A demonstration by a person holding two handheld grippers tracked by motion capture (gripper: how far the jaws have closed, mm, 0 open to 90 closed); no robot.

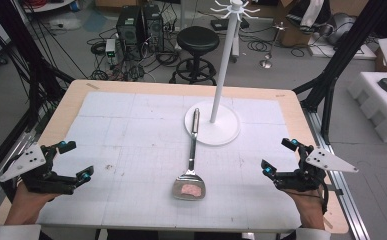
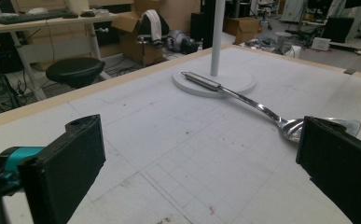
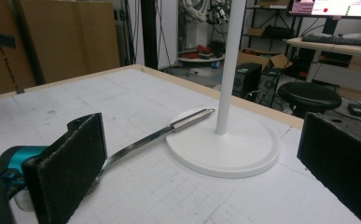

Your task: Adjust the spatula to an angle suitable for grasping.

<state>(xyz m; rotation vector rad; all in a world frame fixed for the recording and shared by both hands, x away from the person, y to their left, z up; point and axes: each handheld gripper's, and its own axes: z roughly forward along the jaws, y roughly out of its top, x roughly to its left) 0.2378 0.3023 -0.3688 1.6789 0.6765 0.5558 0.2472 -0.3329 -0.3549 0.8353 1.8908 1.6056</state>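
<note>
A metal spatula [image 1: 193,155] lies on the white mat, its blade toward me and its handle end resting on the round base of a white hook stand [image 1: 212,126]. The blade [image 1: 188,188] carries a pinkish reflection. My left gripper [image 1: 77,161] hovers open at the table's left, with nothing between its jaws. At the right, my right gripper [image 1: 279,157] is open and empty too. In the left gripper view the spatula [image 2: 243,98] runs from the stand [image 2: 215,79] toward the right jaw. From the right gripper view the spatula handle [image 3: 187,119] rests on the stand base [image 3: 225,149].
The white gridded mat [image 1: 131,140] covers most of the wooden table [image 1: 66,107]. The stand's tall pole [image 1: 225,55] rises at the back centre with hooks on top. Beyond the table stand a black stool [image 1: 197,42], computer towers and cables on the floor.
</note>
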